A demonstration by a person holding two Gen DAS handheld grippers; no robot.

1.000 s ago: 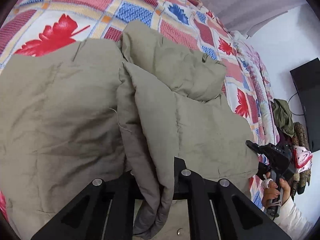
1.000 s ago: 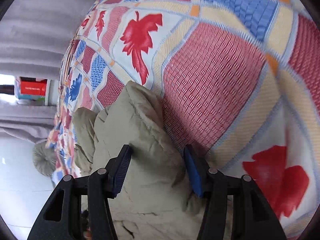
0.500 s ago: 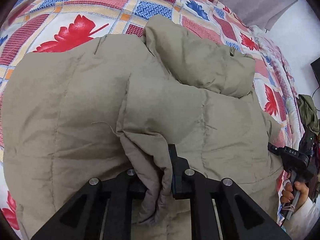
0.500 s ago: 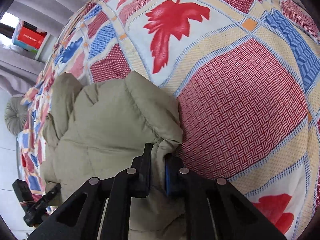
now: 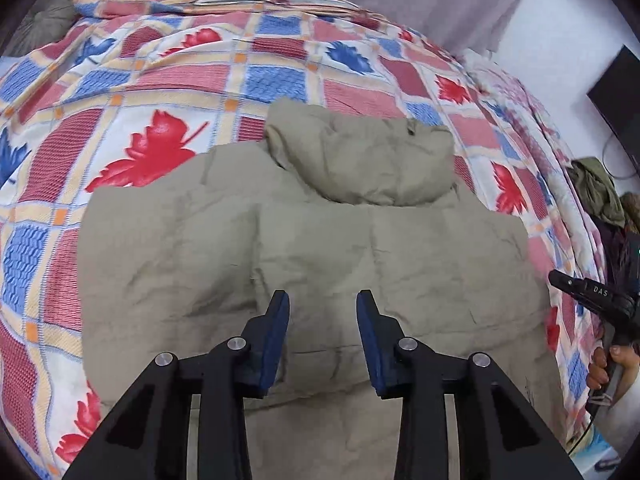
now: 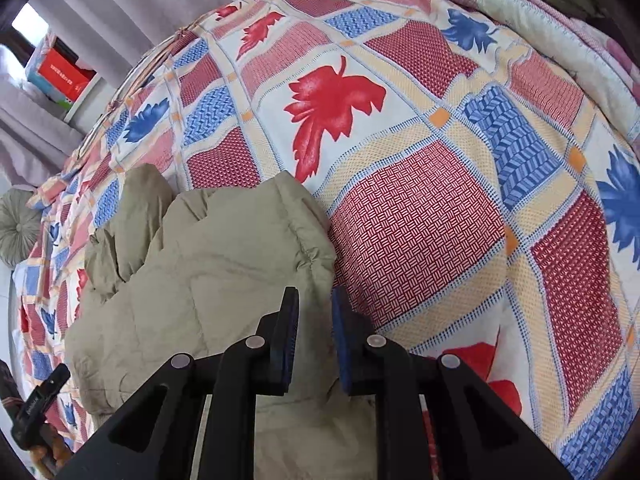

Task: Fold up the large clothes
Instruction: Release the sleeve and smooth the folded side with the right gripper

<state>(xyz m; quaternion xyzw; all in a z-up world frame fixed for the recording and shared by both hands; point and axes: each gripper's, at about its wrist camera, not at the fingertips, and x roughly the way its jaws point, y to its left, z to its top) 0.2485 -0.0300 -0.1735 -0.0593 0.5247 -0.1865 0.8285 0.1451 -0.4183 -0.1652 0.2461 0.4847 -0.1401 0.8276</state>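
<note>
Jacket (image 5: 312, 248) lies on quilt (image 5: 168, 80); left tool (image 5: 323, 300) spread (holding nothing); right tool (image 6: 315, 300) parted narrowly over its edge.

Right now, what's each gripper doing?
Left gripper: open, over the jacket, holding nothing.
Right gripper: open, jaws part-spread over the jacket's edge, no grip.

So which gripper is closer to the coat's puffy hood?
Left. The left gripper hovers open over the coat's back, facing the hood. The right gripper sits at the coat's side edge, farther off.
</note>
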